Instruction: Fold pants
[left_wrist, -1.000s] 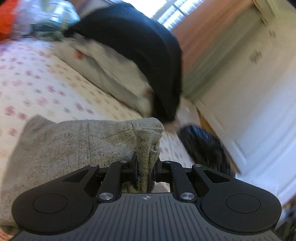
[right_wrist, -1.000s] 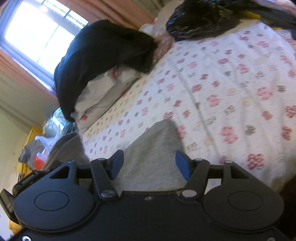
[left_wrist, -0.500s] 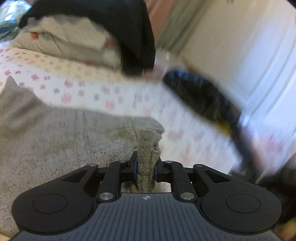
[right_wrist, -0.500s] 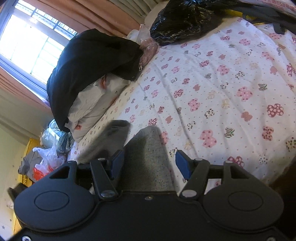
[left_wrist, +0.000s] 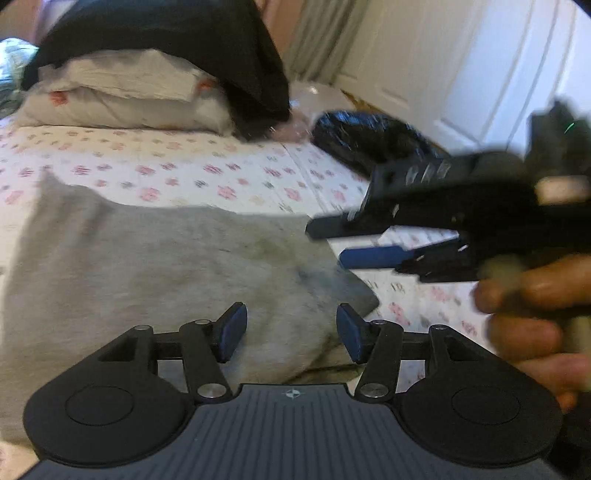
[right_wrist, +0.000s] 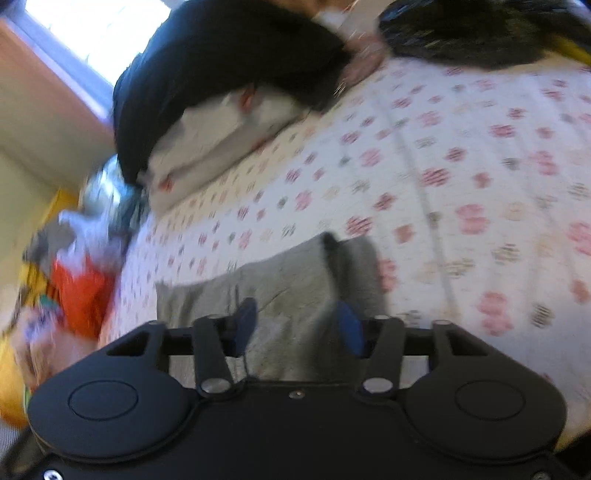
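While our left gripper (left_wrist: 291, 332) hangs low over the bed, its jaws are opening, and the grey pants (left_wrist: 155, 273) lie between the blue pads without either pad pressing the cloth. From this gripper the folded fabric spreads ahead and off to its left, with one rounded corner just past the right-hand pad.

To the right of it we see our right gripper (left_wrist: 334, 243) coming in from the side, blurred, its two fingers stacked one above the other with a gap between them, tips just at the edge of the pants. A hand (left_wrist: 535, 317) wraps its handle at the frame's right edge.

In the right wrist view, that gripper's jaws are closing; grey cloth lies between the blue pads, but they stand apart from it and we see no pinch. Ahead of it the pants end in a darker folded edge.

Beyond the pants on both sides stretches the flowered bedsheet (right_wrist: 461, 155). Farther ahead sit white pillows (left_wrist: 122, 96) with a black garment (left_wrist: 207, 40) draped over them, and to their right a black plastic bag (left_wrist: 369, 140). Left of the right gripper, past the bed's edge, is a blurred heap of orange and yellow clutter (right_wrist: 74, 291), and a bright window (right_wrist: 99, 22) is farthest.
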